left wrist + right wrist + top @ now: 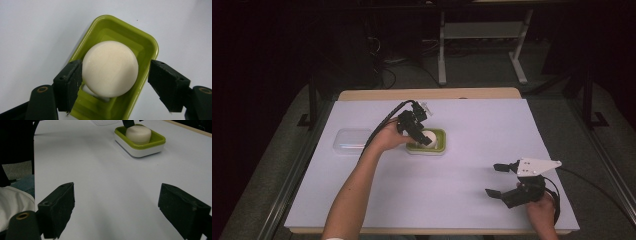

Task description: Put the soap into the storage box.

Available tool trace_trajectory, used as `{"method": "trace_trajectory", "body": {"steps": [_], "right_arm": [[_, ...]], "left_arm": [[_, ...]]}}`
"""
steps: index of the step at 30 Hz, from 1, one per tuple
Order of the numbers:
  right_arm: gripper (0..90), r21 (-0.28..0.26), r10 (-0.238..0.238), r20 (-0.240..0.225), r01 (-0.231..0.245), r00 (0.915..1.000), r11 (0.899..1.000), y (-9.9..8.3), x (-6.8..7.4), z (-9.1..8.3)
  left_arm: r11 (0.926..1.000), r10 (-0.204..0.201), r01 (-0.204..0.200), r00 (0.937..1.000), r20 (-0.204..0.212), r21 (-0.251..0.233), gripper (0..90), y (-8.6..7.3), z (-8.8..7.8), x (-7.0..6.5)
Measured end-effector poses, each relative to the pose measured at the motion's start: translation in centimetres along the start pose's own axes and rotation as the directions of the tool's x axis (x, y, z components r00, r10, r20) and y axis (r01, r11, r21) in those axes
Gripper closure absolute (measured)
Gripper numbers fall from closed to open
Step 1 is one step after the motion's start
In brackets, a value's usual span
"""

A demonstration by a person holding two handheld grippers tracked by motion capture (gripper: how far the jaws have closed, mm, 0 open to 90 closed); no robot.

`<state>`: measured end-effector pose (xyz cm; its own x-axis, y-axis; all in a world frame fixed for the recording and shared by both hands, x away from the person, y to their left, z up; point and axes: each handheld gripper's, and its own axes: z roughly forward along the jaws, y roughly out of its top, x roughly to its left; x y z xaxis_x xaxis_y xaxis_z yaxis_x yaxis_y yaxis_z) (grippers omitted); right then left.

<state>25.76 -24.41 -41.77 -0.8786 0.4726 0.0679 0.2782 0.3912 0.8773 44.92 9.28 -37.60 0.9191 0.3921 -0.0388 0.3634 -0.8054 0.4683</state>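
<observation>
A round cream bar of soap sits in a green and white soap dish at the middle of the white table. My left gripper reaches down over the dish, open, its jaws on either side of the soap. One jaw touches the soap's edge; the other stands a little off it. My right gripper hovers low near the front right of the table, open wide with nothing between its jaws.
A clear plastic lid lies flat to the left of the dish. A white sheet covers the tabletop, with a wooden edge along the back. Dark floor and table legs lie beyond.
</observation>
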Motion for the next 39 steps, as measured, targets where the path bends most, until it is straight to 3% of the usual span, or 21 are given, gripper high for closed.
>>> {"method": "trace_trajectory", "body": {"steps": [13, 33, 39], "right_arm": [[13.0, -0.002, 0.011, 0.018, -0.011, 0.9998, 1.0, -0.1, -0.3, -0.3], [13.0, 0.014, 0.029, 0.038, -0.03, 0.9988, 0.999, -0.2, -0.6, 0.0], [13.0, 0.023, 0.03, 0.04, -0.03, 0.9988, 0.999, -0.2, -0.6, 0.2]], "left_arm": [[0.9986, -0.024, 0.024, 0.9997, -0.008, -0.048, 25.0, -1.4, -1.3, -0.7], [0.9979, 0.002, -0.004, 0.9999, -0.017, -0.065, 23.1, -3.6, -3.0, -2.0], [0.9962, -0.006, 0.004, 0.9998, -0.017, -0.087, 22.8, -4.1, -3.6, -2.7]]}}
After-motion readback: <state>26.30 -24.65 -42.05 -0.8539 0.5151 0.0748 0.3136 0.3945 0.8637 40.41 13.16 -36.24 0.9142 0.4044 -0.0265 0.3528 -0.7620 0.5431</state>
